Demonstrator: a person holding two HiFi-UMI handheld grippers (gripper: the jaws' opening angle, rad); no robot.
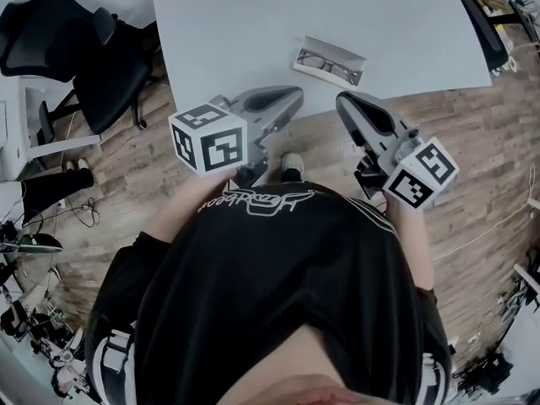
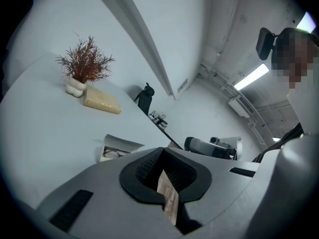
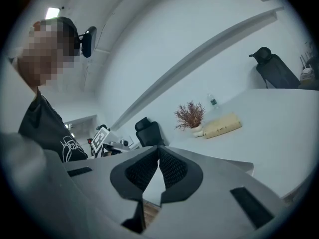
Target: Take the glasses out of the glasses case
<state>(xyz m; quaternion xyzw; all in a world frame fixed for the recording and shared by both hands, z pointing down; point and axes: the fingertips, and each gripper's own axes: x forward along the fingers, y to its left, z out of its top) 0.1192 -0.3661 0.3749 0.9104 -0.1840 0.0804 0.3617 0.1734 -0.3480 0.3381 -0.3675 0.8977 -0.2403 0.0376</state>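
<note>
Glasses [image 1: 328, 64] in open case [image 1: 336, 48] — left tongs [image 1: 295, 96], right tongs [image 1: 342, 100] closed

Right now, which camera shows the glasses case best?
Head view: the open glasses case lies whole on the table, glasses inside. Left gripper view shows part of it; right gripper view, nothing clear.

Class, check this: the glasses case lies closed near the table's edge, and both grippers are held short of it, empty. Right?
No. The case is open, not closed: the head view shows the glasses lying inside it. The rest stands: it lies near the edge of the table, and the left gripper and right gripper are short of it, empty.
</note>
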